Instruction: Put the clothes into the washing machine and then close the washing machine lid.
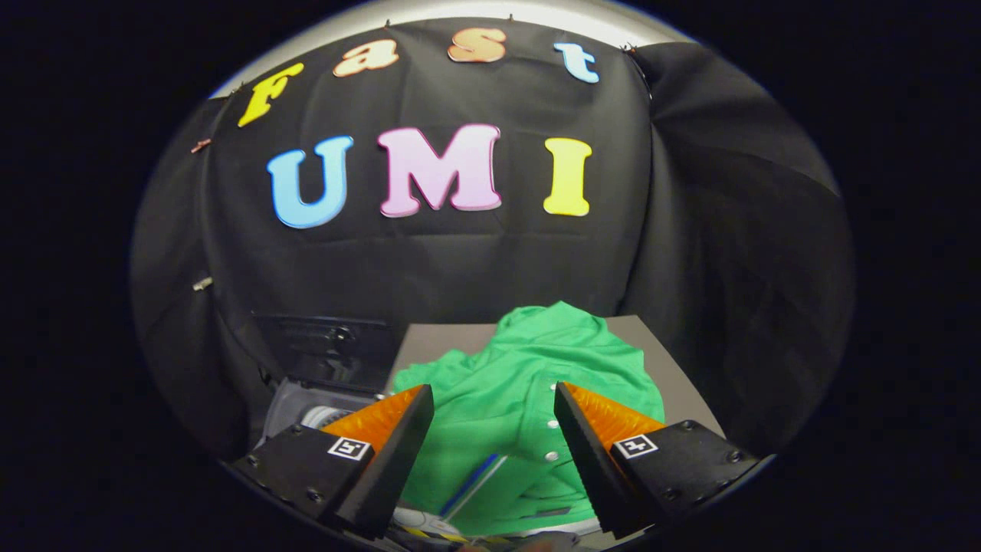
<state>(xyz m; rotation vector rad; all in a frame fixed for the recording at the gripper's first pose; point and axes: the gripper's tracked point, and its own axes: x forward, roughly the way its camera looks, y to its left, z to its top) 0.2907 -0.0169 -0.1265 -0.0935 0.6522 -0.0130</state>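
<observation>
- Green shirt (506,399), crumpled with white snap buttons down its placket, lay heaped on a grey board (667,360) in front of the booth's black cloth wall (460,268); it sat ahead of and between the fingers, apart from both.
- Washing machine (306,399) stood just beside the board, beyond the left finger, with its dark lid (326,345) raised upright against the cloth; part of the pale tub rim showed under the lid.
- Gripper (494,395) hovered above the near side of the shirt, pointing forward and slightly downward toward the heap, its fingers spread wide and holding nothing.
- Fingers (398,437) stood level with each other, each carrying a small square marker on its block.
- Something flat and white with a blue stripe (475,487) lay on the shirt's near edge, low between the fingers; what it was could not be told.
</observation>
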